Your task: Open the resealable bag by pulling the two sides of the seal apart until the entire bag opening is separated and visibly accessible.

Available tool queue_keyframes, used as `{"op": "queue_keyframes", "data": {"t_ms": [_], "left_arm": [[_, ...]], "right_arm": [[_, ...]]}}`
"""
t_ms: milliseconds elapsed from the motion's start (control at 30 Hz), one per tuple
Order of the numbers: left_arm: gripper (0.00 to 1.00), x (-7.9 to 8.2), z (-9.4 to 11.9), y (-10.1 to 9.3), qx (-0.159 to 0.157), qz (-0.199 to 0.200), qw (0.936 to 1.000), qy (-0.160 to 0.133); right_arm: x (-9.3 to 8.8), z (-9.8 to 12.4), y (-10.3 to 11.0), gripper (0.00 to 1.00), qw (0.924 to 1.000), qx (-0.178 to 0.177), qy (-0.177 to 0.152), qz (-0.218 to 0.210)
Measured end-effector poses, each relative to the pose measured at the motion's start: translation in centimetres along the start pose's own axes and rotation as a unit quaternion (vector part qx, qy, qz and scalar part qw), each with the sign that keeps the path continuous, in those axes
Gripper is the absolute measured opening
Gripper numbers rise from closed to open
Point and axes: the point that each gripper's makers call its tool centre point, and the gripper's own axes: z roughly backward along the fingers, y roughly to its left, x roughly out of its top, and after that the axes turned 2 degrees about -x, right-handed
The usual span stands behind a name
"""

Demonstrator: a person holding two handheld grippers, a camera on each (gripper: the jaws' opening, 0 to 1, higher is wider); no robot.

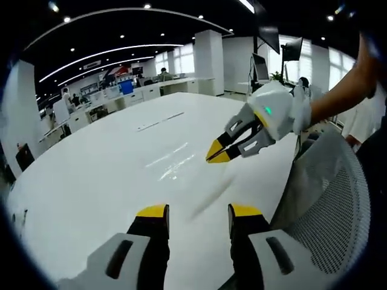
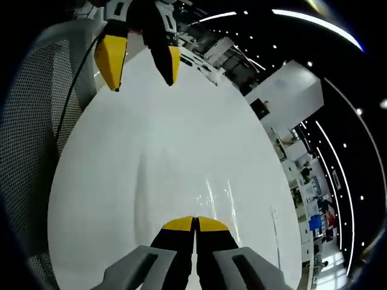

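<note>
In the left gripper view my left gripper [image 1: 198,211] is open above a bare white table [image 1: 121,163], with nothing between its yellow-tipped fingers [image 1: 152,211]. My right gripper [image 1: 217,152] comes in from the right, held by a person's hand, with its yellow tips pressed together over the table. In the right gripper view my right gripper [image 2: 195,223] is shut, tip against tip, with nothing visible between them. The left gripper [image 2: 142,57] hangs at the top of that view, jaws apart, facing it across the white table [image 2: 169,151].
A grey mesh chair back [image 1: 329,199] stands at the table's edge beside the grippers, and it is at the left in the right gripper view [image 2: 30,151]. Office desks [image 1: 115,99], monitors [image 1: 269,39] and pillars [image 1: 208,63] lie beyond the table.
</note>
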Motion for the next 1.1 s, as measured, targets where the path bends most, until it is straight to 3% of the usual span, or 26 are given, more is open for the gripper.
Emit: {"op": "queue_keyframes", "data": {"t_ms": [233, 367, 500, 633, 733, 967, 1100], "left_arm": [[0.37, -0.2, -0.3, 0.5, 0.003, 0.0, 1.0, 0.009], [0.32, -0.4, -0.6, 0.4, -0.002, -0.001, 0.9999, 0.016], [0.37, -0.4, -0.8, 0.6, 0.001, -0.001, 0.9998, 0.018], [0.37, -0.3, -0.9, 0.7, 0.0, -0.002, 0.9998, 0.019], [0.37, -0.3, -0.9, 0.9, 0.001, -0.004, 0.9998, 0.021], [0.4, -0.7, -0.8, 0.8, 0.004, -0.007, 0.9995, 0.03], [0.41, -0.9, -0.7, 0.6, 0.005, -0.007, 0.9994, 0.033]], "right_arm": [[-0.8, -1.3, -1.0, 0.0, 0.9992, 0.01, -0.006, -0.038], [-1.6, -2.0, -1.3, 0.0, 0.9988, 0.012, 0.0, -0.048], [-2.1, -2.4, -1.8, 0.0, 0.9974, 0.012, 0.003, -0.071], [-2.6, -2.5, -1.8, 0.0, 0.9909, 0.015, 0.003, -0.134], [-2.6, -2.4, -1.7, 0.0, 0.9895, 0.016, 0.002, -0.144], [-3.4, -2.0, -0.8, 0.04, 0.9736, 0.022, 0.008, -0.227], [-3.7, -1.4, -0.4, 0.07, 0.9704, 0.021, 0.011, -0.24]]}}
